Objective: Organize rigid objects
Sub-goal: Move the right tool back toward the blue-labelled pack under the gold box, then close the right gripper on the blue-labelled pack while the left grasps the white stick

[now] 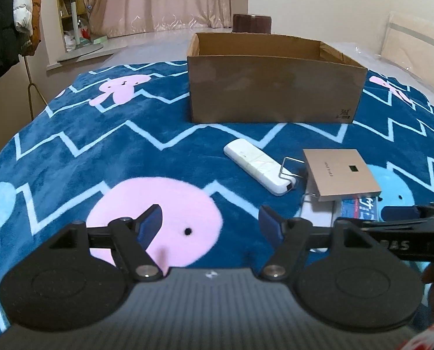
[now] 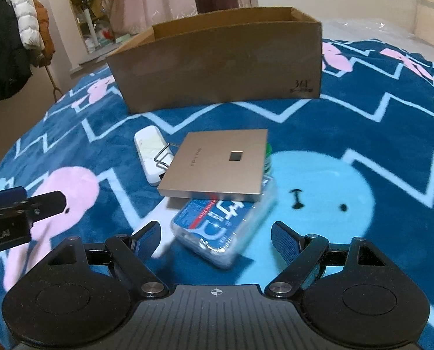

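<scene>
An open cardboard box (image 1: 275,87) (image 2: 217,67) stands on the blue patterned blanket. In front of it lie a white oblong device (image 1: 259,170) (image 2: 151,154), a thin wire clip (image 1: 289,167) (image 2: 163,156), a flat gold panel (image 1: 340,173) (image 2: 219,164) and under it a clear case with a blue label (image 2: 225,230) (image 1: 358,208). My left gripper (image 1: 211,223) is open and empty, left of these things. My right gripper (image 2: 215,236) is open, just short of the clear case.
The blanket (image 1: 85,145) covers a bed. A coat rack with jackets (image 1: 10,14) stands far left. A dark round stool (image 1: 251,23) is behind the box. Bare plastic-wrapped mattress (image 2: 377,29) lies at the far right.
</scene>
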